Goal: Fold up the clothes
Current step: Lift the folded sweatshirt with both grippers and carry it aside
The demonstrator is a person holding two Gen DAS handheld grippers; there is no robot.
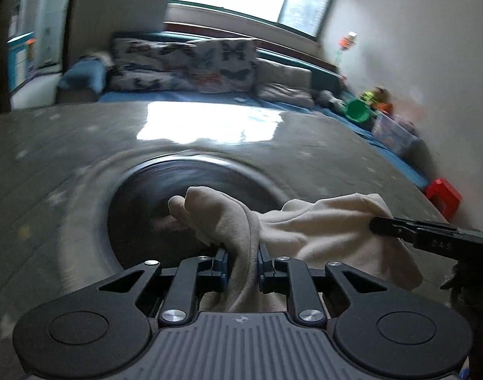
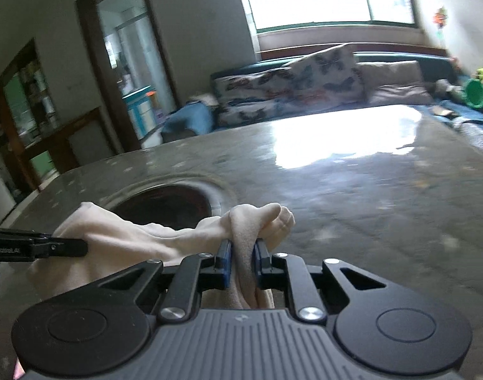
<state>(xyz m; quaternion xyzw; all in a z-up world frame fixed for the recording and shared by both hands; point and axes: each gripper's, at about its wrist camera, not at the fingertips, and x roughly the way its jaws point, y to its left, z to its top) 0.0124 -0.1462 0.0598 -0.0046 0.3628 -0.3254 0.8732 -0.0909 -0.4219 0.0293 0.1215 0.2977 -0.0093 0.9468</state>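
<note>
Both grippers have the cream garment [image 1: 320, 228] up off the grey table [image 1: 67, 158]. The left gripper [image 1: 241, 262] has its jaws pinched on one bunched edge, the right gripper [image 2: 243, 262] on the other, cloth stretched between them over the table's dark round recess [image 2: 171, 202].

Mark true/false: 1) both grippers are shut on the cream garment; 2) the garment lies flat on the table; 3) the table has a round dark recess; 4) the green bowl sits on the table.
1) True: the left gripper and the right gripper each pinch a bunch of the cream garment.
2) False: it is bunched and held between the two grippers.
3) True: a round dark recess lies just beyond the cloth in the grey table.
4) False: the green bowl sits beyond the table, by the wall.
</note>
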